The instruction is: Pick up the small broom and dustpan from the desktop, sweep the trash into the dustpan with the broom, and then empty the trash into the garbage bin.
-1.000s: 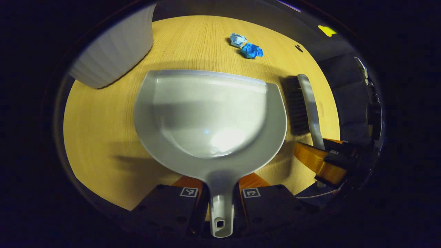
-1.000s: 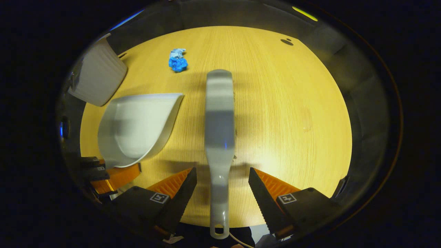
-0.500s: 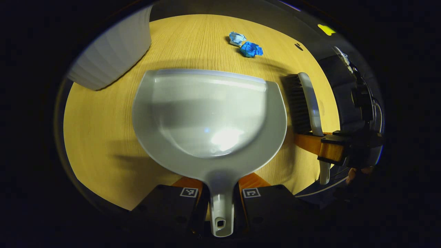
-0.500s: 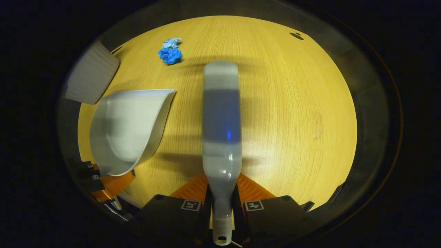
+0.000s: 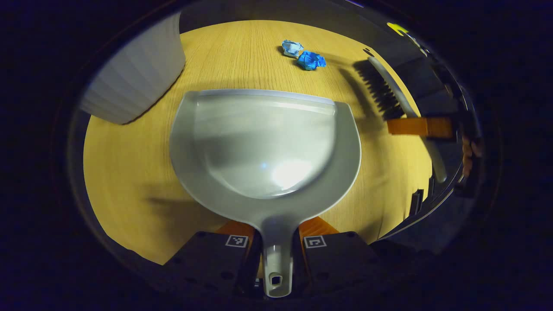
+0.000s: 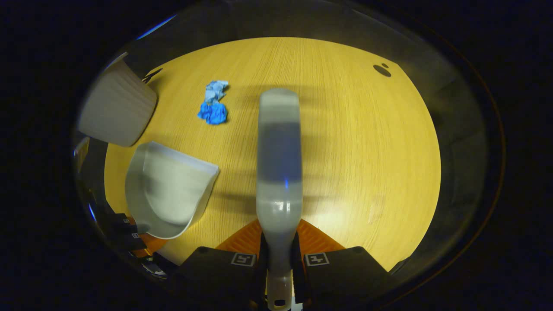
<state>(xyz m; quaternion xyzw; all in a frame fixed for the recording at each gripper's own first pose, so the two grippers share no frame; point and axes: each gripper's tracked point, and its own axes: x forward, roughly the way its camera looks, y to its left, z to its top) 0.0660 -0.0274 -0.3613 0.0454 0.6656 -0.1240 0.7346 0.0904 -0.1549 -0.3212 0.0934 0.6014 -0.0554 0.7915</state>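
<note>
Plastic handles sit clamped in both grippers: the left gripper (image 5: pixel 276 255) grips the dustpan (image 5: pixel 263 147), the right gripper (image 6: pixel 278 259) the broom (image 6: pixel 278 155). Ahead of the pan's lip, toward the bench's (image 6: pixel 367 142) far edge, lies the trash (image 5: pixel 303 55). The broom's long axis points past it, with the bin (image 5: pixel 134 77) at the far-left corner.

Wooden tabletop (image 5: pixel 129 172) (image 6: pixel 367 151): light, yellowish, fine straight grain running near to far. Small dark oval mark (image 5: pixel 368 52) (image 6: pixel 382 70) sat on tabletop at far right, near edge, tiny dark dot just beside it. Bright glare patch on near right of tabletop. Dark booth wall (image 6: pixel 302 26) stood beyond far edge.
</note>
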